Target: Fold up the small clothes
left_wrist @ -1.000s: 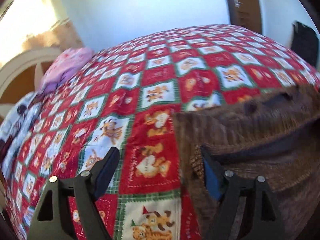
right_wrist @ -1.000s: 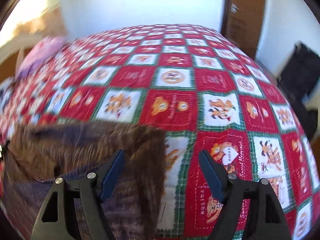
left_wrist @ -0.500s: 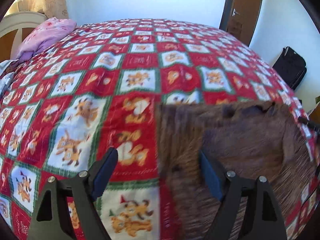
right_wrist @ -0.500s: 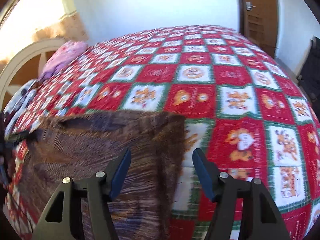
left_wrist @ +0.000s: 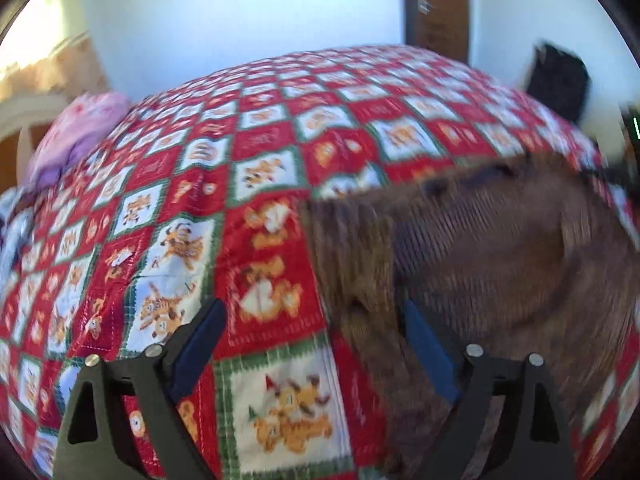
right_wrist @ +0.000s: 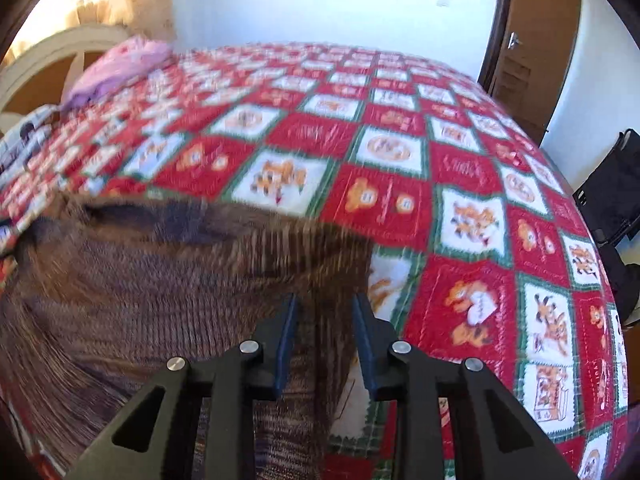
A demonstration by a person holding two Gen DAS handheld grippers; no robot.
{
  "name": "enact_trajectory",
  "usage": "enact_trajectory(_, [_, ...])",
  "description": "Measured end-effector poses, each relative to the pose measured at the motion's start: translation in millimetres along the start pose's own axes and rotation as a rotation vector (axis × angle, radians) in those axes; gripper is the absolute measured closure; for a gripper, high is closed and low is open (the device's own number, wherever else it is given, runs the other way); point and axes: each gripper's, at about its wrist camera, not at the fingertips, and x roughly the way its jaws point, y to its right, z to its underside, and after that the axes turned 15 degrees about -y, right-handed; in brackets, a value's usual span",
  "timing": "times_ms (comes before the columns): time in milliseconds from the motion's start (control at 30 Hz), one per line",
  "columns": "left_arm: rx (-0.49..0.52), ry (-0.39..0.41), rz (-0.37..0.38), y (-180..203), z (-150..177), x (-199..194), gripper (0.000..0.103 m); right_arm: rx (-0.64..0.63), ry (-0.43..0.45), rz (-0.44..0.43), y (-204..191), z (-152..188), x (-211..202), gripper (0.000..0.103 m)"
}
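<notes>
I have both grippers angled down over the bed, whose red, white and green patchwork quilt [left_wrist: 264,264] of cartoon-animal squares runs smooth and flat to the far edge under the white wall [right_wrist: 320,0]. Most of that quilt is bare, so there is wide room ahead and toward the far side. At the head end a pink pillow [right_wrist: 120,60] lies against the cream headboard [right_wrist: 48,52]; off the opposite side stand a brown door [right_wrist: 532,52] and a black bag [right_wrist: 616,188] on the floor.

The brown ribbed knit garment [left_wrist: 500,256] lies spread on the near part of the bed, soft and thick, with a straight ribbed hem down its left side and a dark opening near its far edge; motion blur hides finer detail.

My left gripper [left_wrist: 316,320] is wide and its jaws are opening; the garment's left hem lies under the gap, close to the right finger, and the blue pads [left_wrist: 200,340] do not press on it.

My right gripper [right_wrist: 326,312] is narrow and its jaws are closing over the garment's [right_wrist: 160,288] right edge, which sits between the fingers. Whether the pads already pinch the knit I cannot tell, since a gap shows between them.
</notes>
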Motion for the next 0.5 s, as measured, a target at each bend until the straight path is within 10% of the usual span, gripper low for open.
enact_trajectory(267, [0.115, 0.023, -0.011, 25.1, 2.4, -7.0, 0.011, -0.340, -0.037, -0.241, -95.1, 26.2, -31.4, 0.062])
enact_trajectory(500, [-0.040, 0.078, -0.010, -1.7, -6.6, -21.1, 0.009, -0.552, -0.062, -0.039, -182.0, 27.1, 0.5, 0.061])
